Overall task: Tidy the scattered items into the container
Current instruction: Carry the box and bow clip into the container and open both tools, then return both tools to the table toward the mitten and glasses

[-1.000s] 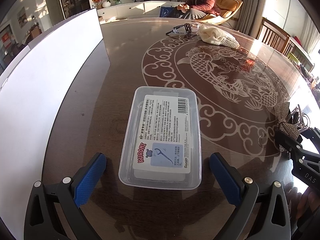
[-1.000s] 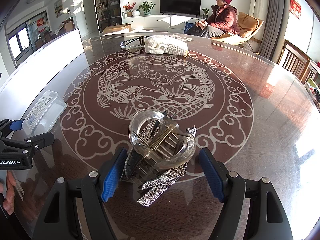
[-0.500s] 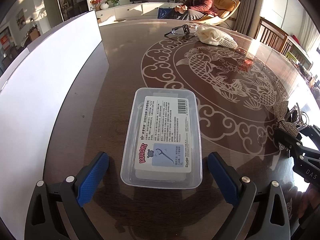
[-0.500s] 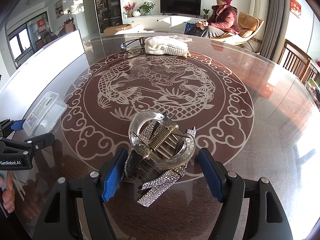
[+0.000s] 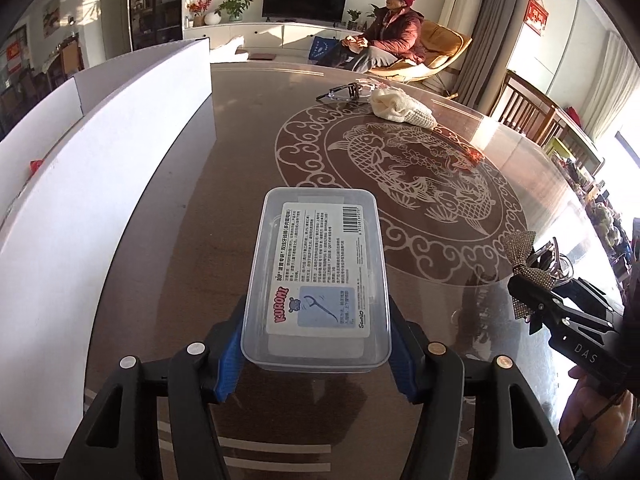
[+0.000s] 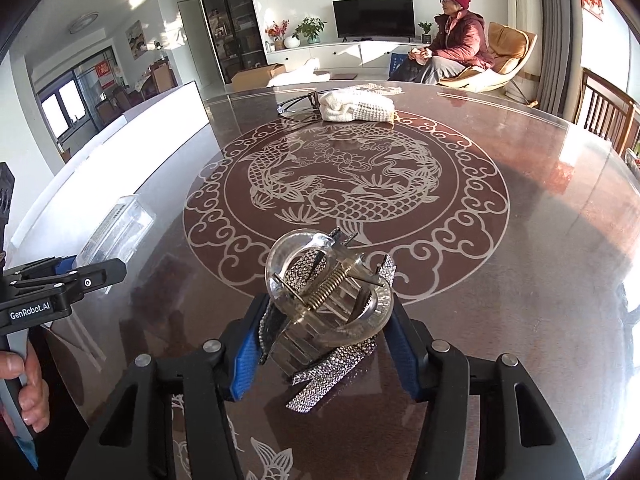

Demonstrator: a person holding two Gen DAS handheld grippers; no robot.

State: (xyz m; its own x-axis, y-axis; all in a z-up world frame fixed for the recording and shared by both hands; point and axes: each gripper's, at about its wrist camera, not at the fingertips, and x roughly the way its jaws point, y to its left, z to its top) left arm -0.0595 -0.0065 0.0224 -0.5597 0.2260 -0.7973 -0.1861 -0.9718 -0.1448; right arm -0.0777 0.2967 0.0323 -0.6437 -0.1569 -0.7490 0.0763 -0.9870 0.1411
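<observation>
Glass-topped and dark, the round table [image 5: 192, 248] with its pale fish medallion spreads ahead of both grippers; a white board [image 5: 120, 128] stands along its edge, left of the left gripper. The left gripper [image 5: 316, 344] has just been closing and now clamps the near end of a clear floss-pick box [image 5: 316, 276], whose long axis runs straight away from the fingers, barcode end far. The right gripper [image 6: 320, 340] has also been closing and pinches a clear claw hair clip with a rhinestone bow [image 6: 328, 300], its spring lying crosswise between the pads and bow tails hanging toward the camera. Well ahead of both lie a cream knitted cloth [image 6: 356, 106] and spectacles [image 6: 298, 102]. No container is clearly in view. Risks, as I judge them: the smooth box, held only at one end, could tip or slip; the rounded clip could twist out or spring open under pressure.
</observation>
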